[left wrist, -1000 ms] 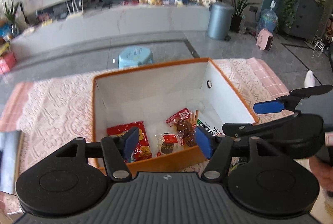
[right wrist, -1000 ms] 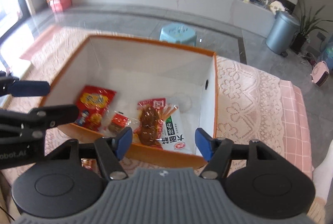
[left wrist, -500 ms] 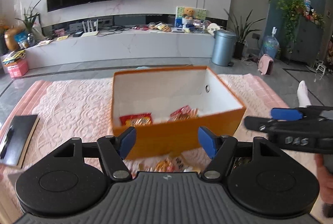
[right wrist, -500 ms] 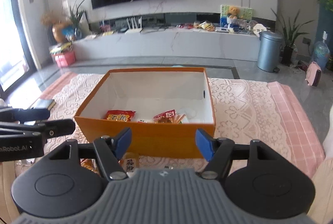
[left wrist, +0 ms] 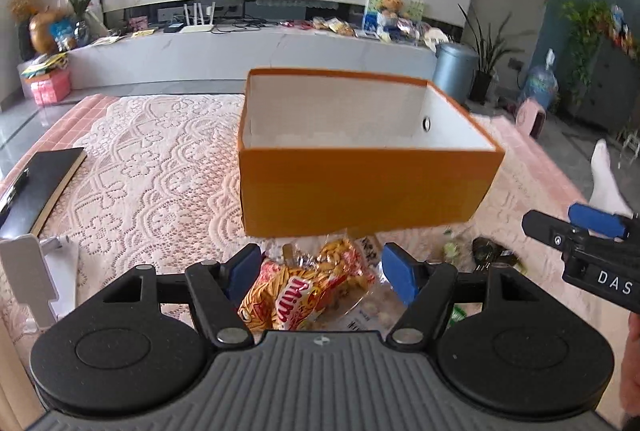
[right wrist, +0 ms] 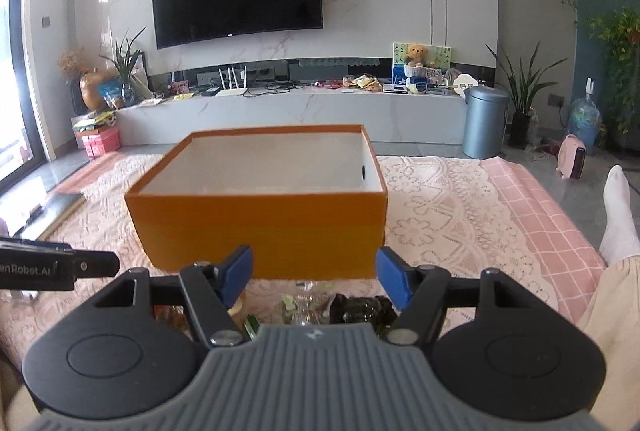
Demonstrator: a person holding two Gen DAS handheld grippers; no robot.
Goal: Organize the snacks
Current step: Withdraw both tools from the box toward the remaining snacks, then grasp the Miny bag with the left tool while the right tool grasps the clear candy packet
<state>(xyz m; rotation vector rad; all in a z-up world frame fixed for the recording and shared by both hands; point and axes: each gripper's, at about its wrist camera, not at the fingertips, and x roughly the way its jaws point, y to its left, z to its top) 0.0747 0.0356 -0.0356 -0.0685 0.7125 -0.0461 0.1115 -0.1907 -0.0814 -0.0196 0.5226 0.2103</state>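
My left gripper [left wrist: 322,269] has its blue pads spread wide, with a red-and-yellow snack bag [left wrist: 308,289] lying below and between them; I see no pad pressing on it. The bag's white lettering starts with what looks like "Mini", though I can't read the rest. My right gripper [right wrist: 314,271] is also spread and pinches nothing; under it sit a dark green wrapped snack [right wrist: 356,307] and some clear wrappers [right wrist: 298,305], too blurred to read. The orange box [right wrist: 260,231] with its white inside stands on the lace-covered bench [right wrist: 440,215], just beyond both sets of pads, and the loose snacks lie on the bench between the box and me. From the left camera I read "DAS" on the side of the right gripper [left wrist: 588,227]; from the right camera I read "enRobot.AI" on the left gripper [right wrist: 86,265]. A black notebook [left wrist: 38,187] lies at the bench's left edge
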